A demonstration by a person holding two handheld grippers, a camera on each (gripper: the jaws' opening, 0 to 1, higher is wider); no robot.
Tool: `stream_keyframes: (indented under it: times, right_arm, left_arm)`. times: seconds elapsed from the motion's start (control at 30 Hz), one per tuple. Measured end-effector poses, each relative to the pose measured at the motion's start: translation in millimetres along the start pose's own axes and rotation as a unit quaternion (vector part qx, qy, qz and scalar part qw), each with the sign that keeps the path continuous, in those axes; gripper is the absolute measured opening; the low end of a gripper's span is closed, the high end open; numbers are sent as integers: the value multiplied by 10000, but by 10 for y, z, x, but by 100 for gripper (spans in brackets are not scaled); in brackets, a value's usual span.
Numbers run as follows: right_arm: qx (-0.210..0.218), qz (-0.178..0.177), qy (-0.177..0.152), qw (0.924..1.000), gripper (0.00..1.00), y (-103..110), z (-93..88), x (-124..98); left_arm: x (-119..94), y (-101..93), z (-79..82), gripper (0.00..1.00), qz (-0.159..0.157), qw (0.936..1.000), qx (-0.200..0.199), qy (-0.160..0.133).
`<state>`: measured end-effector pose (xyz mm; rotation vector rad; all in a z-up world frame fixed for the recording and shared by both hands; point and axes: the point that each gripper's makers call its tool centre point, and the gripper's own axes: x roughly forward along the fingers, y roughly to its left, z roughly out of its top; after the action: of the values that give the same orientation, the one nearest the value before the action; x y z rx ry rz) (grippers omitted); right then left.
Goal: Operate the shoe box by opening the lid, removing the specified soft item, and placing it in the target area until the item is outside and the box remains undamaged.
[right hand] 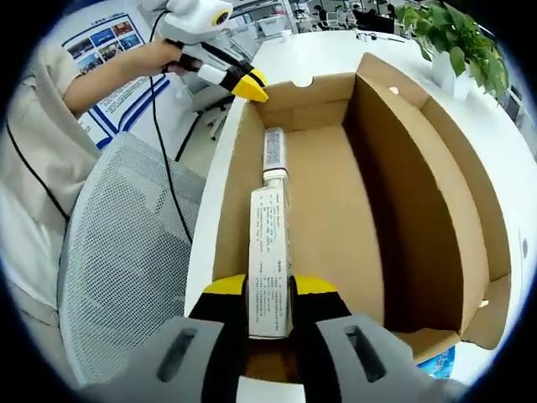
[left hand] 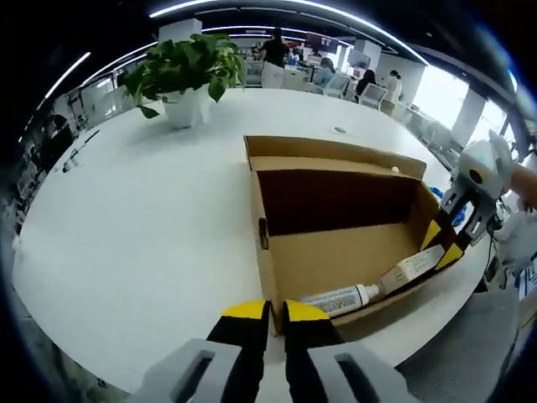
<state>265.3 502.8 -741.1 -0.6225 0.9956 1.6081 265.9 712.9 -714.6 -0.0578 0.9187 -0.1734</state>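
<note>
The right tool point(right hand: 268, 290) pinches the near end of a slim white carton point(right hand: 270, 252) lying along the box point(right hand: 403, 168) floor by its side wall. A straight, slow lift should bring the carton clear without scraping the cardboard. The left tool point(left hand: 273, 312) is pressed together on the box's corner edge, steadying it. The carton is long, printed with text, with a white tube point(right hand: 274, 151) just beyond it. The box sits open on the white surface point(left hand: 151, 210).

The brown cardboard shoe box point(left hand: 336, 243) sits open on the white desk point(left hand: 151, 227). A white tube point(right hand: 270, 252) (with small print) lies inside along one wall.
</note>
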Motion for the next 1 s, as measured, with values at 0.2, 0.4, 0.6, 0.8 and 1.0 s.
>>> stream_keyframes:
  times: [0.2, 0.4, 0.6, 0.8, 1.0]
  right_arm:
    - [-47, -133, 31, 9999, 15, -7, -2, -7]
    - [-176, -208, -16, 9996, 15, 19, 25, -72]
    - [-236, -282, -115, 9993, 15, 42, 87, -153]
    - [-283, -397, -186, 9986, 15, 22, 132, -266]
    - [-315, -500, -373, 9976, 15, 23, 210, -417]
  left_arm:
    - [0, 0, 2, 5, 37, 10000, -84, -28]
    - [-5, 0, 2, 5, 94, 9998, -136, -70]
    - [-16, -4, 0, 5, 132, 9997, -187, -127]
    - [-19, -5, 0, 5, 145, 9997, -178, -126]
    - [-23, -9, -2, 5, 160, 9997, -166, -122]
